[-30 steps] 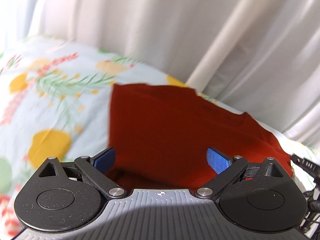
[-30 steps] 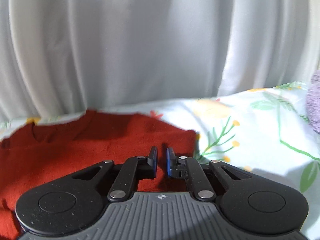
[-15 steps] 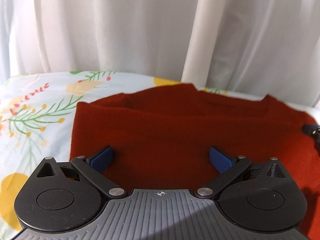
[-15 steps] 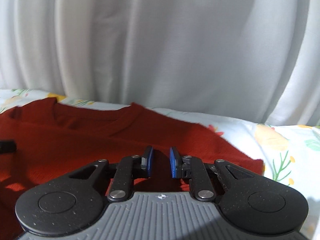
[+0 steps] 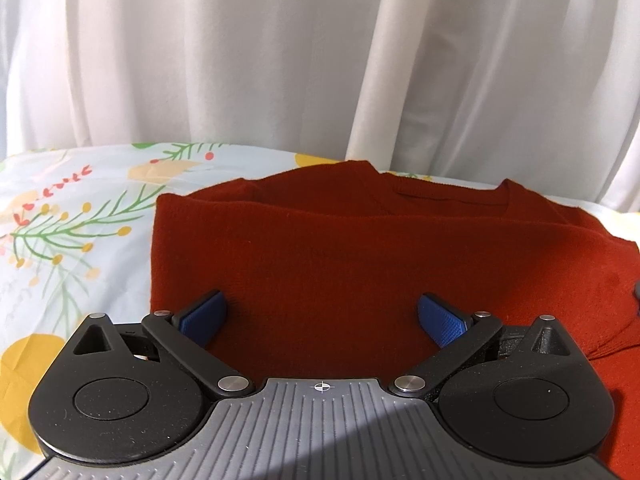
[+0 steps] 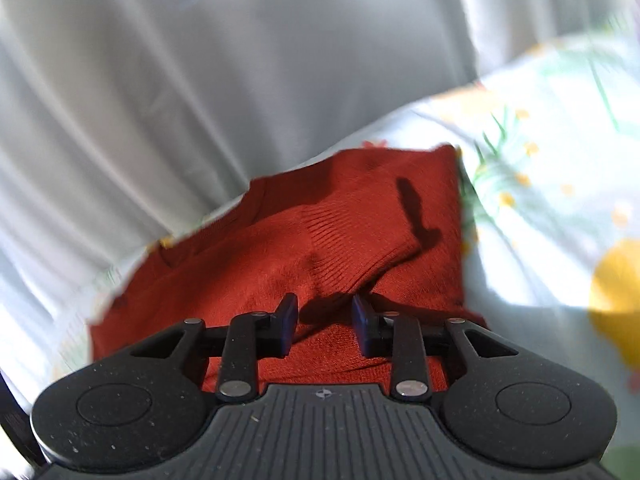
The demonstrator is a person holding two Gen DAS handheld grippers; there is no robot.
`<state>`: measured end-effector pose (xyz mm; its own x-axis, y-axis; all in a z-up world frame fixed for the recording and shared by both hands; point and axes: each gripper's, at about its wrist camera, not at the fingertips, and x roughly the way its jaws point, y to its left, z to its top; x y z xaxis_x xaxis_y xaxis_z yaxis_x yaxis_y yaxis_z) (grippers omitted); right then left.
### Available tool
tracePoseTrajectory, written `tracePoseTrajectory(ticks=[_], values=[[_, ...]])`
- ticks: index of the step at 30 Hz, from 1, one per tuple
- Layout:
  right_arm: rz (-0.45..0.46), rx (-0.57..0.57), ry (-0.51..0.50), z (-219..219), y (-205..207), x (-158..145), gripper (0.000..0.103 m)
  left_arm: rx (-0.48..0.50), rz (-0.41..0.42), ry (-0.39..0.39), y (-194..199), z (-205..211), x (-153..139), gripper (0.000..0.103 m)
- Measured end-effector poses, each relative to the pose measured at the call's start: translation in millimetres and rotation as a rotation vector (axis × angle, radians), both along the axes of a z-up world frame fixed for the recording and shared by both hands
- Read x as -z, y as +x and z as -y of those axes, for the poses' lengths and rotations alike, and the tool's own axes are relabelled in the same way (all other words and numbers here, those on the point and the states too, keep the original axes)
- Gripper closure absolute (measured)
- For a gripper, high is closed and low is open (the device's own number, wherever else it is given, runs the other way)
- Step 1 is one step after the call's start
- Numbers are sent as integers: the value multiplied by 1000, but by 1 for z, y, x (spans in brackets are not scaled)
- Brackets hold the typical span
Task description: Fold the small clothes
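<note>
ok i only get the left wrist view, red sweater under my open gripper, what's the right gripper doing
Observer: The right gripper hangs over the red sweater, jaws opening; fabric shows in the gap, the pads not pressing it.
Operator: any sleeve folded in
Observer: A ribbed band, likely a sleeve cuff, lies across the body just ahead of that gripper.
Operator: what's past that edge
Observer: The floral sheet, right against the sweater's edge.

Occlusions / blur

We lose the red sweater [image 5: 360, 264] under the left gripper [image 5: 320, 316] body and right edge; right wrist view is motion-blurred.
</note>
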<state>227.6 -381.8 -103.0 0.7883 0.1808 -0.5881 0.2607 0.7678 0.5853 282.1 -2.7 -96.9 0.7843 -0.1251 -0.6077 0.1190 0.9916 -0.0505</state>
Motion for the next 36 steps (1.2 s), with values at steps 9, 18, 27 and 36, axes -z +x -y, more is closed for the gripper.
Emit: tracePoseTrajectory(ticks=[9,18,27,36], values=[[-37,73,174,21,4,10,99,17,-80,-64,-12,-9,-10,0],[-75,-82,-536,-58,13,-12,97,56,-78,50,-19,-3,-4,0],[3,-163,-425,-39,-82,-47,75,64,-124,70,-97,-29,-28,0],[-70,-403,-201,-52,-209,-38,60,2,-287,-108,-207,-87,-34,0]])
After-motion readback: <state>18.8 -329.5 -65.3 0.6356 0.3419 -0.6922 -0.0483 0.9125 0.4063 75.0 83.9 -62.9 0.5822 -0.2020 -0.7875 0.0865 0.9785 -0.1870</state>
